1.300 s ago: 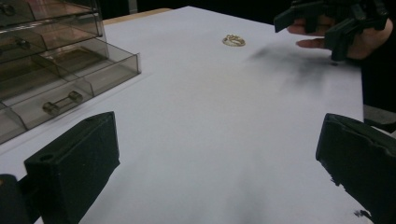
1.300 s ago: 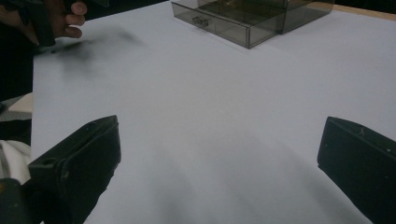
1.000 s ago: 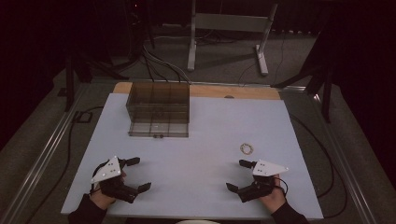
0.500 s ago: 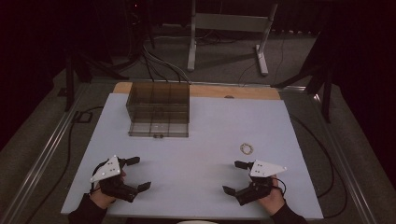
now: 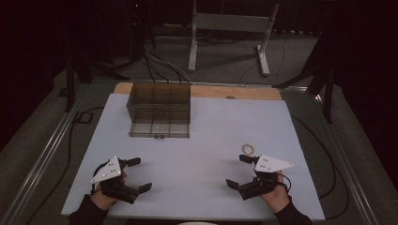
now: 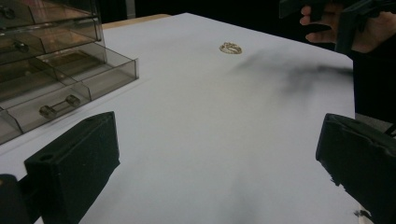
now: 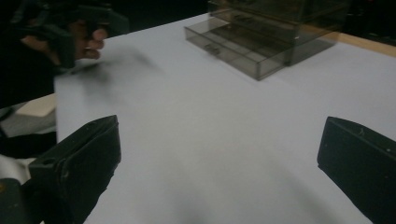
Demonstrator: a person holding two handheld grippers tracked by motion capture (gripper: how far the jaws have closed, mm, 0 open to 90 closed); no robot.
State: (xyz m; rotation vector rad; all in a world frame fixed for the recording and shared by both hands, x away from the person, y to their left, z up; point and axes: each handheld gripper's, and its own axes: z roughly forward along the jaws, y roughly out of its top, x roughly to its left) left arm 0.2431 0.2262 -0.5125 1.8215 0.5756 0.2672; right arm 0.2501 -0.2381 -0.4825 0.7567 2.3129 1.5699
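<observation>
Spreading across most of the high view, a white desk (image 5: 202,154) is seen with a bare wooden strip left along its far edge, and the dark room beyond is occupied by a grey carpeted floor (image 5: 225,61), loose cables and a pale metal stand (image 5: 230,28). The sheet is judged to serve as a plain working surface against which small things stand out. A smoky transparent drawer unit (image 5: 159,110) has been set at the far left of the desk, and its lowest drawer (image 6: 70,91) is drawn out toward the person, presumably so that something can be dropped into it. The left gripper (image 5: 133,174) is held low near the front left corner, its fingers spread wide with nothing between them. The right gripper (image 5: 239,171) is held likewise at the front right, fingers also parted and empty, and is judged the better placed for a pick. A small ring of pale rubber bands (image 5: 248,149) lies flat on the desk just beyond the right gripper, well apart from the drawer unit and untouched.
</observation>
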